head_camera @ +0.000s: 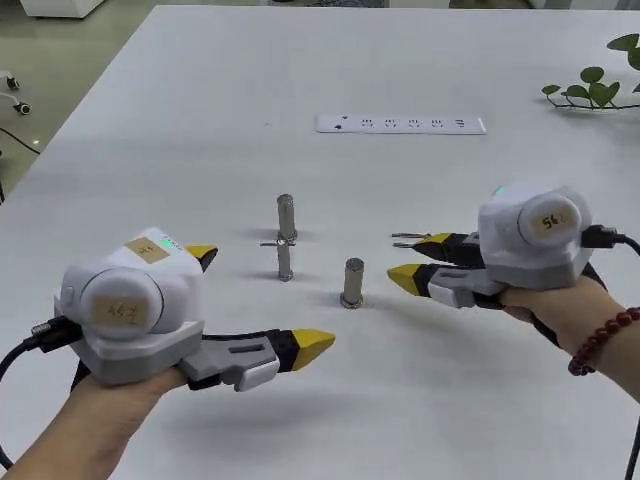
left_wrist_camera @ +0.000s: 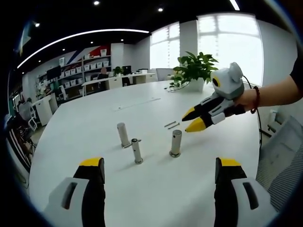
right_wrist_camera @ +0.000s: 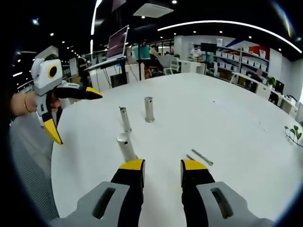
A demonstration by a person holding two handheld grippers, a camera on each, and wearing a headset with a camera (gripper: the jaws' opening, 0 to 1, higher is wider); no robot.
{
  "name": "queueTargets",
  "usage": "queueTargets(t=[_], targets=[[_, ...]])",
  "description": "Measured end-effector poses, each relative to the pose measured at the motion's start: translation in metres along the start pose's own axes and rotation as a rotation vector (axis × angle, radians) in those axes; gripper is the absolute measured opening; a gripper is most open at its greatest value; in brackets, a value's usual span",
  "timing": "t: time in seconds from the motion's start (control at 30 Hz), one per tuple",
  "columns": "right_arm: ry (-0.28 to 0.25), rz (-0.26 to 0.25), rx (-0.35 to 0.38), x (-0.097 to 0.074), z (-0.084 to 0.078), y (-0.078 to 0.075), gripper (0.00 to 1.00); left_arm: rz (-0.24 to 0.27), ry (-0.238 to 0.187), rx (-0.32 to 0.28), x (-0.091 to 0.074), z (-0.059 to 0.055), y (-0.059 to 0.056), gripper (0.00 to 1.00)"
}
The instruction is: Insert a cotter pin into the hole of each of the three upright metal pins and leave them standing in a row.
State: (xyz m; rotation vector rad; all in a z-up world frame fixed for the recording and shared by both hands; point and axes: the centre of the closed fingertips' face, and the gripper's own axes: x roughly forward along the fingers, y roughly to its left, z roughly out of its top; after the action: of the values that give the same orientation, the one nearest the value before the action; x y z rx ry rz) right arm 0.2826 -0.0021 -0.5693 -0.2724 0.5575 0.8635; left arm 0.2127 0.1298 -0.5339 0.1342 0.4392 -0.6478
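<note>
Across the white desk (head_camera: 200, 90), which is carrying everything, two hand-held grippers are hovering above the surface, one at each side. The left hand-held gripper (head_camera: 258, 298) is sitting nearest the person, with its yellow-tipped jaws spread wide and gripping nothing. The right hand-held gripper (head_camera: 418, 260) is pointing left toward the middle, its jaws standing only narrowly apart and also holding nothing. A leafy plant (head_camera: 600, 85) is reaching in at the far right edge, and a white power strip (head_camera: 400, 124) is lying flat farther back. Between the grippers three metal pins are standing upright: the far pin (head_camera: 286, 215), the middle pin (head_camera: 285, 262) just in front of it, and the near pin (head_camera: 353, 282) off to the right, closest to the right hand-held gripper. A thin cotter pin (head_camera: 272, 243) is showing crosswise near the top of the middle pin. Two loose cotter pins (head_camera: 408, 238) are lying flat on the desk just beside the right hand-held gripper's tips.
</note>
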Motion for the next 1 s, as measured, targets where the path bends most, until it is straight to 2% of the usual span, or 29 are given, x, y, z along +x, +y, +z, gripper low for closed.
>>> queueTargets(t=[0.33, 0.43, 0.73, 1.0], targets=[[0.092, -0.009, -0.051, 0.008, -0.003, -0.014, 0.23, -0.01, -0.001, 0.005, 0.001, 0.0, -0.002, 0.97], [0.134, -0.015, -0.053, 0.011, -0.01, -0.021, 0.22, -0.012, -0.003, 0.007, 0.002, 0.001, -0.003, 0.97], [0.18, -0.035, -0.051, 0.015, -0.014, -0.039, 0.2, -0.019, -0.005, 0.01, 0.002, 0.001, -0.004, 0.96], [0.243, -0.04, -0.093, 0.02, -0.022, -0.049, 0.17, -0.02, -0.009, 0.01, 0.002, 0.002, -0.004, 0.96]])
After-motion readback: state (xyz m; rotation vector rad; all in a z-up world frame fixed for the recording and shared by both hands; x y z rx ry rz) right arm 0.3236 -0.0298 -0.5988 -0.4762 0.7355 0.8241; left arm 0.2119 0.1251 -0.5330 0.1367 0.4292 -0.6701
